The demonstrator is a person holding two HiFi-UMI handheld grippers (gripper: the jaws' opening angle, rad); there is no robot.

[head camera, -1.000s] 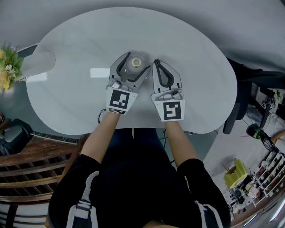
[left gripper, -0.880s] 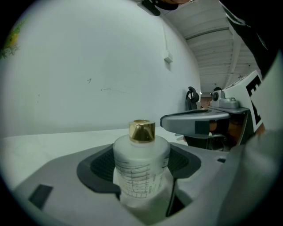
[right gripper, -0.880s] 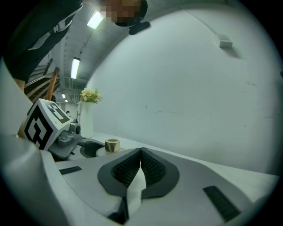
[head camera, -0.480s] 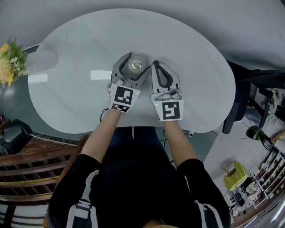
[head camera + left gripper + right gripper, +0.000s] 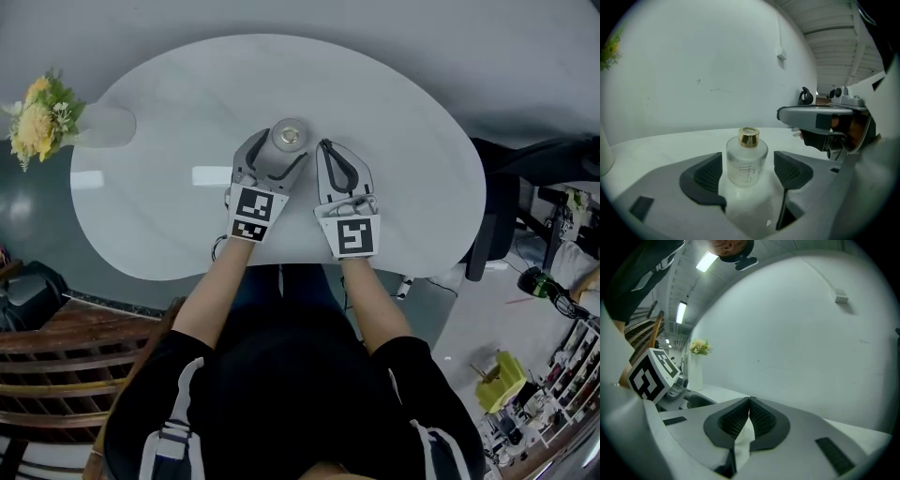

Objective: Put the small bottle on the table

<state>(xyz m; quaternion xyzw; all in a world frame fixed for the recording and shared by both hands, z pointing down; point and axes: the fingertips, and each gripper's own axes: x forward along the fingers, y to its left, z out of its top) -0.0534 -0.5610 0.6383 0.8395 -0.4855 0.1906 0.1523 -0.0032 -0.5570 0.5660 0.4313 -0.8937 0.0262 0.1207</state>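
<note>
The head camera sits above the person and looks steeply down on the white table, taking in both arms. Each gripper camera rides low, close behind its own jaws, and faces the far wall. The left gripper view shares the small bottle with the head view. The right gripper view shares the flowers at far left.
</note>
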